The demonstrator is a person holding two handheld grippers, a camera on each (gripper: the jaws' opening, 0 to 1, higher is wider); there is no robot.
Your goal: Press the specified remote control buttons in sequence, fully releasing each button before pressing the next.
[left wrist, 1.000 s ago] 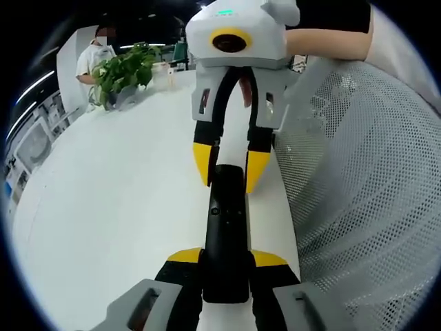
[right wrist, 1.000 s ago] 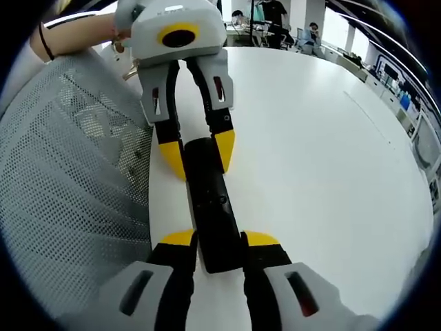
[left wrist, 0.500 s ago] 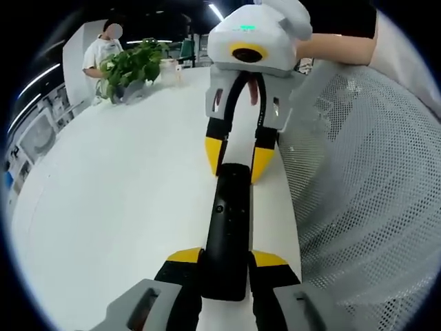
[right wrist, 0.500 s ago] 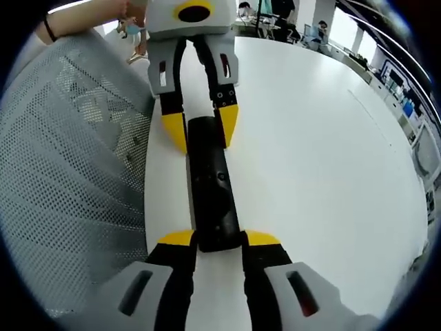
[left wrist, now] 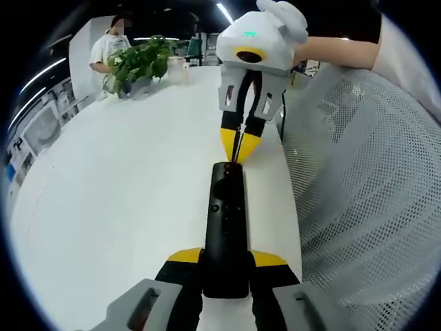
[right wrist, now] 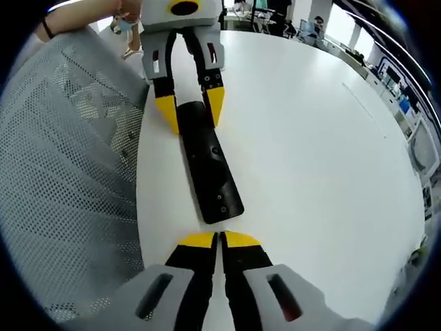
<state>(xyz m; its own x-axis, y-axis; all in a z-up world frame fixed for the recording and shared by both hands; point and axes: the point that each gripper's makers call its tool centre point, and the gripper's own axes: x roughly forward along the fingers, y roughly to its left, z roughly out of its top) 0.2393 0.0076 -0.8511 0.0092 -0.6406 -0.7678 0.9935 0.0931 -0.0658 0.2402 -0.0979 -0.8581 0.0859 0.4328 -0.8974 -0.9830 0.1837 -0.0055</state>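
Note:
A long black remote control [left wrist: 226, 221] lies along the white table [left wrist: 117, 200] near its edge. My left gripper [left wrist: 226, 260] is shut on the remote's near end, its yellow tips on either side. In the right gripper view the remote [right wrist: 208, 165] runs away from me, and the left gripper [right wrist: 189, 112] clasps its far end. My right gripper [right wrist: 219, 239] is shut with nothing between its yellow tips, a short gap from the remote's near end. In the left gripper view the right gripper [left wrist: 238, 148] points its closed tips at the remote's far end.
A white mesh chair back [left wrist: 365, 200] stands against the table edge beside the remote, seen also as mesh [right wrist: 62, 179] in the right gripper view. A potted plant [left wrist: 138, 62] and a standing person [left wrist: 111, 45] are at the far corner. Bare table [right wrist: 317, 158] spreads to the other side.
My right gripper has let go of the remote's end, drawn back from it and shut its jaws. The left gripper still holds the other end.

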